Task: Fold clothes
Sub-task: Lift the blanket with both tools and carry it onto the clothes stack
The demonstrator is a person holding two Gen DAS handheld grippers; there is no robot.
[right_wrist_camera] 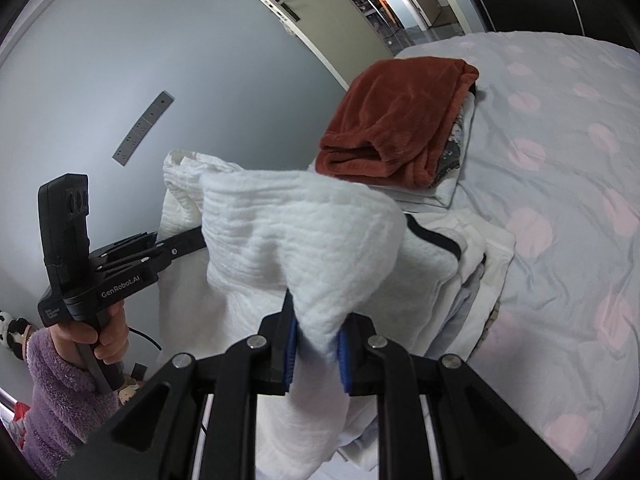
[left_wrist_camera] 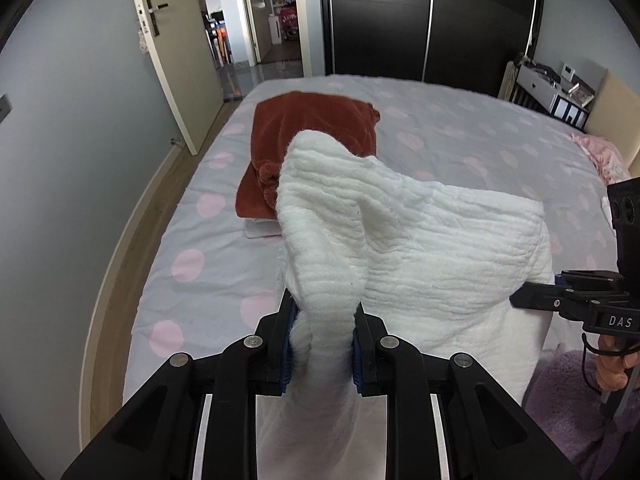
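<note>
Grippers, left gripper (left_wrist_camera: 323, 344) and right gripper (right_wrist_camera: 316, 354), each pinch the white textured garment (left_wrist_camera: 420, 240) above a dotted grey bedspread (left_wrist_camera: 460, 136); rust folded garment (left_wrist_camera: 312, 128) at eleven o'clock, open door (left_wrist_camera: 176, 52) beyond.

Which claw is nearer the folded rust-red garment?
Left. The left claw, shut on the white cloth, sits nearly below the rust-red garment; the right claw grips farther right.

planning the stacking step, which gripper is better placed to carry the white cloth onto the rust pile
Left, probably. Both grippers are shut on the white cloth, but the left gripper faces the rust pile directly ahead, while the right gripper sits further across the bed.
</note>
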